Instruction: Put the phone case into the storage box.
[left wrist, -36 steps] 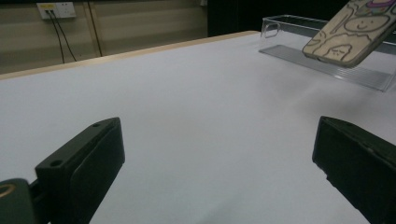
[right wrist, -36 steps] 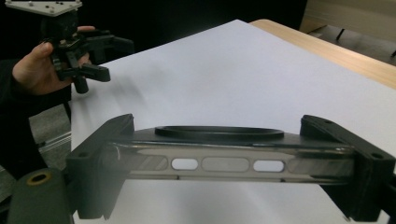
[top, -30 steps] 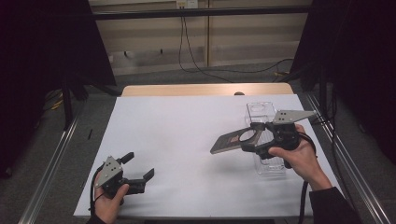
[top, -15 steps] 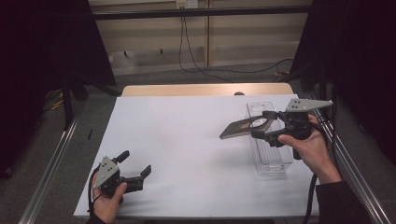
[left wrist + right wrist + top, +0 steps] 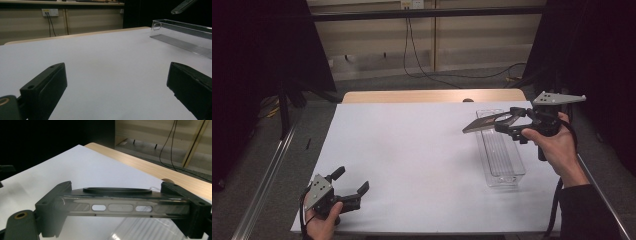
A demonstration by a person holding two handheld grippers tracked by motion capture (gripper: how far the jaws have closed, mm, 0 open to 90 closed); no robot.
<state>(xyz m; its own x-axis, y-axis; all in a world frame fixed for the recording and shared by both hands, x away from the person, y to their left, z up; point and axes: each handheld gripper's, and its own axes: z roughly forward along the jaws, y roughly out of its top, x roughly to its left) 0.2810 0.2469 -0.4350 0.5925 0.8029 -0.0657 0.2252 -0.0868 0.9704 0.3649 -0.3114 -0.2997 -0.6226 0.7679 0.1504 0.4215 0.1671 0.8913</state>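
The step in hand looks like carrying: the right gripper [image 5: 512, 123] has its jaws clamped on the long edges of a flat phone case [image 5: 484, 122] (dark, with a ring on its upper face and button cut-outs along the side) and holds it in the air above the far end of the clear tray [image 5: 517, 169], which stands on the white table sheet [image 5: 412, 150] at about 3 o'clock. Whether the case is bound for the tray or coming away from it cannot be judged from this moment; either way the next move calls for keeping it level and setting it down flat before the jaws let go. The right hand [image 5: 554, 147] is raised, wrist bent inward, the gripper pointing toward 9 o'clock. The left gripper [image 5: 349, 187] rests low at 7 o'clock near the table's front edge, jaws spread wide and empty, aimed toward 2 o'clock.
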